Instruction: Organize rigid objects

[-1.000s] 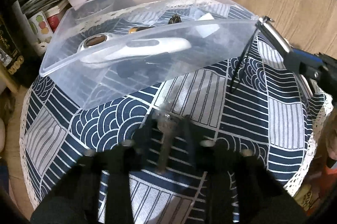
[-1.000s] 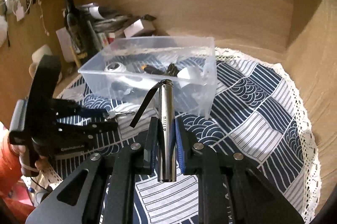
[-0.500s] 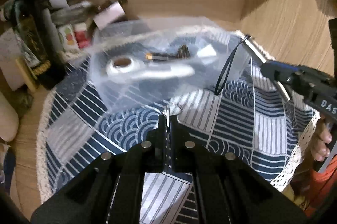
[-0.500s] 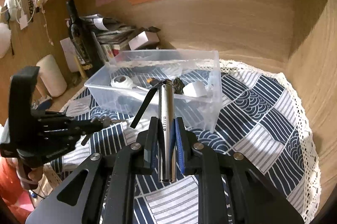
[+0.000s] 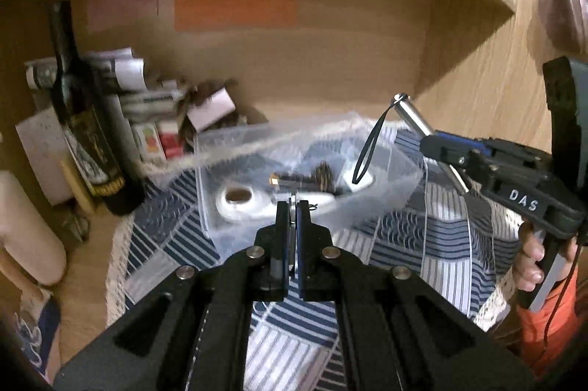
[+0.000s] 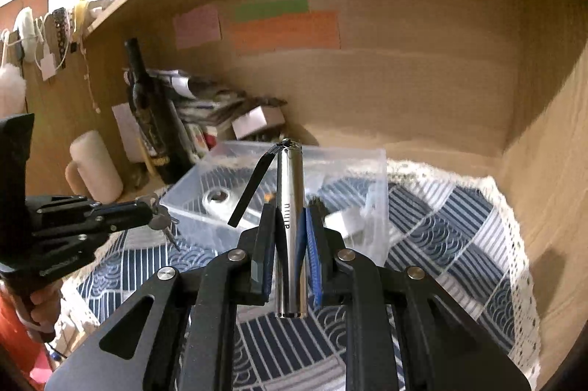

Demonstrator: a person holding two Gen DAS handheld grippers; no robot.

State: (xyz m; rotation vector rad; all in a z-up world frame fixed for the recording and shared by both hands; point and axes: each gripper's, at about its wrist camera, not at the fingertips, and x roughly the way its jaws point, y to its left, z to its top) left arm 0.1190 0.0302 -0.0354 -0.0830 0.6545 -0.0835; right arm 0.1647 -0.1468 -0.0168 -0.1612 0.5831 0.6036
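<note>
Left gripper (image 5: 293,207) is clamped on a key (image 6: 161,220), held above the patterned cloth (image 6: 459,236) just short of the clear bin (image 6: 205,181). Right gripper (image 6: 290,218) is clamped on a silver cylinder (image 6: 291,207), its black strap (image 6: 250,189) hanging. A dark bottle (image 6: 147,108) and stacked papers (image 6: 205,104) stand behind the bin.

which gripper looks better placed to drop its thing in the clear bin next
Probably the left. The left gripper, shut on the keys, sits right at the clear bin near its wall. The right gripper holds the silver flashlight pointing up, set further back.
</note>
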